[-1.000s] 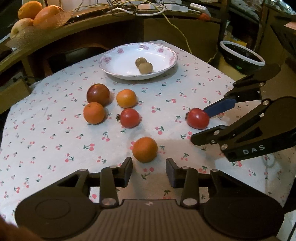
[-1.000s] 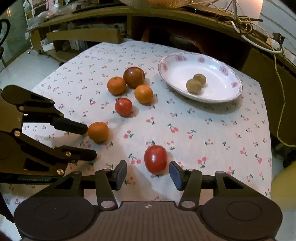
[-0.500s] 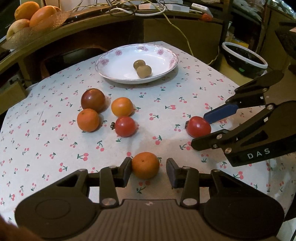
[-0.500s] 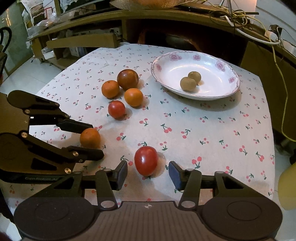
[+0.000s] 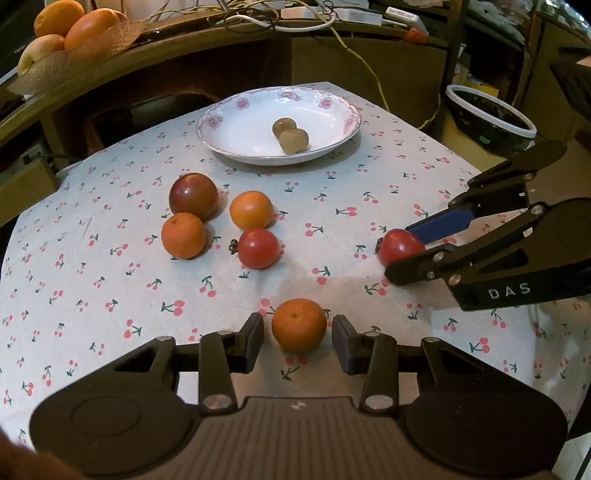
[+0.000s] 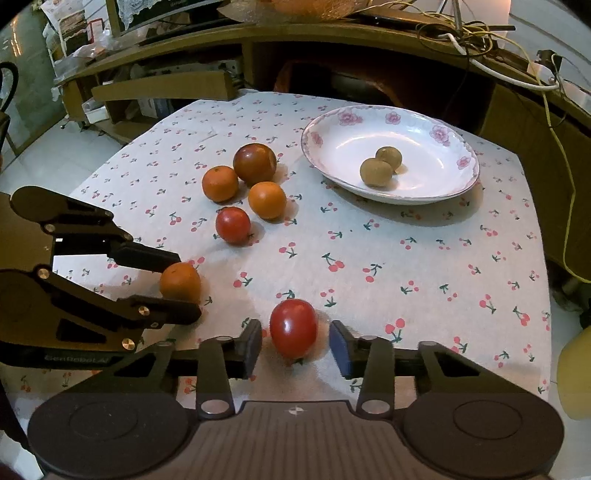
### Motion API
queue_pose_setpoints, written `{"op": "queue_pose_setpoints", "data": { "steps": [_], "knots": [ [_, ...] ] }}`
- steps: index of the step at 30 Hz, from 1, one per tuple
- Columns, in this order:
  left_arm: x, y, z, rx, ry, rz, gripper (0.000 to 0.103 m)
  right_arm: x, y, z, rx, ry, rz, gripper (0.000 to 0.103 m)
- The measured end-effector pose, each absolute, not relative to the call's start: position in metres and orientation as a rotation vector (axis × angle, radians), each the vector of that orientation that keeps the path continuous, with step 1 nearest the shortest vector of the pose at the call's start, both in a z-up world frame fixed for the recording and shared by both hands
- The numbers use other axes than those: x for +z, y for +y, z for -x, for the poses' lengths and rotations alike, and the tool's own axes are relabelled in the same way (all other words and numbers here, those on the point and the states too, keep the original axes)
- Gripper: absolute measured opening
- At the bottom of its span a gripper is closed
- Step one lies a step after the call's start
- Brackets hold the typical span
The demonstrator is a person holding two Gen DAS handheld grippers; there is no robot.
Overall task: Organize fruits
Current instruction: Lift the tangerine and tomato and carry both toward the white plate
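Left claw: we see the left gripper (image 5: 298, 334) at the lower centre of the left wrist view, its jaws spread, with an orange mandarin (image 5: 299, 324) sitting between them; a gap shows on each side, so it is released and grips nothing
Right claw: we see the right gripper (image 6: 295, 345) at the lower centre of the right wrist view, jaws likewise apart around a red tomato (image 6: 293, 328); neither pad touches the fruit
Cross view: from the left wrist camera we find the right gripper at the right edge of the frame, its fingertips either side of that tomato; from the right wrist camera the left gripper enters from the left edge around the mandarin
Cluster: we count four fruits grouped left of centre in the left wrist view, a dark red tomato (image 5: 193, 196), a second mandarin (image 5: 183, 235) just below it, a third mandarin (image 5: 251, 209) to the right and a small red tomato (image 5: 258, 247) beneath that
Plate: we see a white floral plate (image 5: 236, 110) at the upper centre, holding two brown kiwis (image 5: 293, 140) that touch each other
Surface: all of it rests on a cherry-print tablecloth (image 5: 92, 295)
Background: we note a basket of oranges (image 5: 70, 26) at the upper left on a wooden shelf
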State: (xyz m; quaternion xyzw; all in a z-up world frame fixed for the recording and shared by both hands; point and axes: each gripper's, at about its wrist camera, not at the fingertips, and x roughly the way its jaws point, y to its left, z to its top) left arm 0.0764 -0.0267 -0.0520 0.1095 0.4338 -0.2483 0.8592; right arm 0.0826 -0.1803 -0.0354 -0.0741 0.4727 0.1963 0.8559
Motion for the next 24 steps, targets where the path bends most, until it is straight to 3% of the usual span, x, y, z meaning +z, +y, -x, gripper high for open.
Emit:
{"op": "queue_pose_setpoints", "data": {
  "steps": [2,5,24],
  "knots": [
    [-0.052,-0.028,-0.076,-0.519,0.909,-0.234,0.042,-0.035,-0.181,-0.083,0.405,0.994,0.157,0.029],
    [-0.051,-0.030,-0.076,-0.524,0.912,-0.236,0.036,-0.035,-0.180,-0.083,0.399,0.999,0.160,0.029],
    [-0.018,-0.050,-0.114,-0.493,0.812,-0.188,0.036,-0.007,-0.189,-0.107,0.325,0.922,0.087,0.028]
  ]
}}
